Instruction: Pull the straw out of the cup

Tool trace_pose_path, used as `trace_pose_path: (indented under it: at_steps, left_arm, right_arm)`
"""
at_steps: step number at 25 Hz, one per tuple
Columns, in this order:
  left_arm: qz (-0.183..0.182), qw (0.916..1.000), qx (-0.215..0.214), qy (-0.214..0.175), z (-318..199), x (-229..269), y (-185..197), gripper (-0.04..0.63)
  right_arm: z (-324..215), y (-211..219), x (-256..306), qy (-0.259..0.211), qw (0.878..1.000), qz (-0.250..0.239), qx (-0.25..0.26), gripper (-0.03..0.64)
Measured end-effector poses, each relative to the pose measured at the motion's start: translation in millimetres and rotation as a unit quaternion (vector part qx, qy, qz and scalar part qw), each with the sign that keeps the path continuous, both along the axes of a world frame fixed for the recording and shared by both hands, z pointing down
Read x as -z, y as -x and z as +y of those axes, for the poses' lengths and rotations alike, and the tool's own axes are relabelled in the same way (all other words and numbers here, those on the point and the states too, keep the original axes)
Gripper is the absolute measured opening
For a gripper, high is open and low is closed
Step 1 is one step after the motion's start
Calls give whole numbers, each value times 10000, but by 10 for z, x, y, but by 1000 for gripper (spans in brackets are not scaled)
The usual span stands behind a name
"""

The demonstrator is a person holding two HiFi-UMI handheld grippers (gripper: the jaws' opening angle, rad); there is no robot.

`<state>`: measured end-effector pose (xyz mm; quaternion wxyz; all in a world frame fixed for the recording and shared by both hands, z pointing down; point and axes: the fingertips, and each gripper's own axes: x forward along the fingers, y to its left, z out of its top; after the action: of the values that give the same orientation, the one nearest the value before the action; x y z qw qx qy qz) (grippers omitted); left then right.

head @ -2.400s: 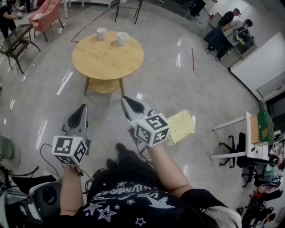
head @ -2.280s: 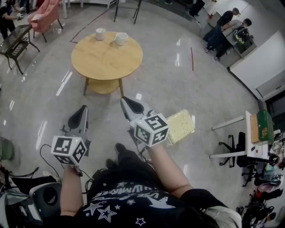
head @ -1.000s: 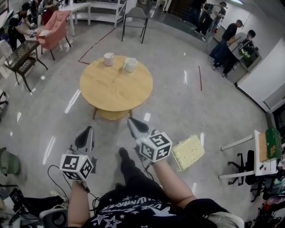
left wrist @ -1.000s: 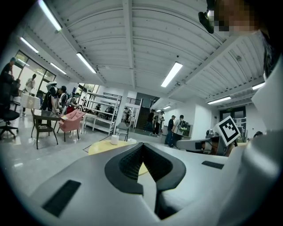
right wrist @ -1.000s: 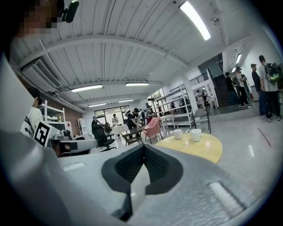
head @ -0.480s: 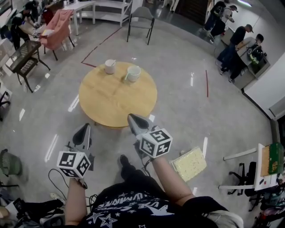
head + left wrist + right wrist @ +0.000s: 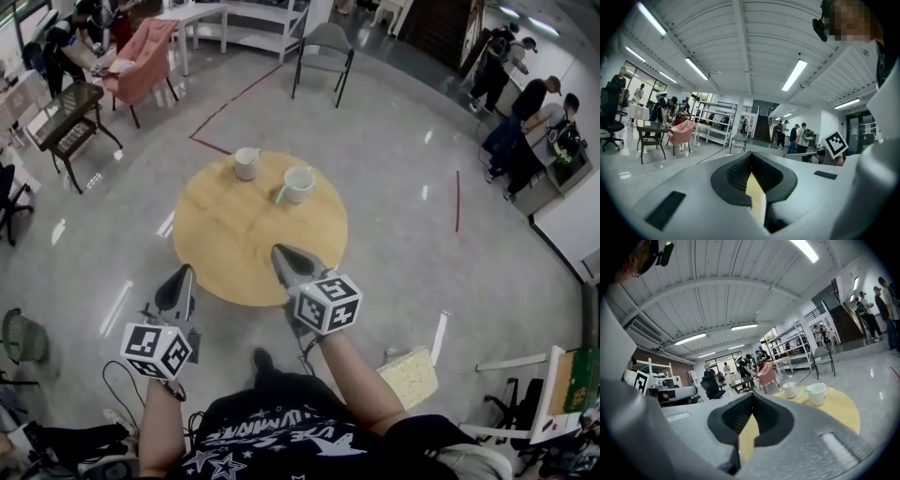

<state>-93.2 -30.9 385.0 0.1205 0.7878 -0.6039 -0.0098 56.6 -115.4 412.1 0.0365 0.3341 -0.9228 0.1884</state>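
A round wooden table (image 7: 246,246) stands ahead on the grey floor. On its far side a white cup (image 7: 299,183) holds a pale green straw (image 7: 281,194) that leans out to the left; a second white cup (image 7: 246,162) stands beside it. My right gripper (image 7: 279,251) is shut and empty, its tip over the table's near edge, well short of the cups. My left gripper (image 7: 186,274) is shut and empty, just left of the table. The right gripper view shows the straw (image 7: 802,393), its cup (image 7: 817,393) and the other cup (image 7: 790,390) beyond the closed jaws.
A pink armchair (image 7: 142,67) and a dark side table (image 7: 67,105) stand at the back left, a grey chair (image 7: 324,45) behind the table. A yellowish pad (image 7: 409,375) lies on the floor at my right. People (image 7: 525,108) stand far right.
I have walked toward the table: it is nearer and lower in the head view. The right gripper's tip now overlaps its near edge. Both grippers stay shut.
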Motion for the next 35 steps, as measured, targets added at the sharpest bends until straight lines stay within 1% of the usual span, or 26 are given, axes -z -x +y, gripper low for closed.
trace_pose_path:
  at_steps: [4,9,15,17,20,26,31,35]
  left_arm:
    - [-19,9999,147,30,-347,-51,17,6]
    - [-86,9997,203,144,-622,-117,-40,5]
    - [-187,9995,186,176,-834,-136,-50,5]
    - [-213,9993,210,210,-888,-151,-35,5]
    - [-107,9992,283,269,-948,-198,81,6]
    - [-31,9996,103,273,-1244,-291,209,6]
    - [-14,9993,-34,370,-1579,-382,484,6]
    - [35,9988,-167,449,-1889,-500,712,5]
  right_arm:
    - [-295,50,-11,-122,9996,59,258,-2]
    - [-573,3,-77,-106,9996,84,254,-2]
    - [-740,30,-125,-168,9995,121,235,-2]
    - [-737,73,-129,-93,9994,19,329,-2]
    - [-727,209,-154,-85,9991,41,420,-2]
    - [-1024,290,-301,96,9997,178,106,0]
    - [-1336,545,-337,152,9994,255,-161,0]
    - [-1637,735,-418,178,9978,353,-541,0]
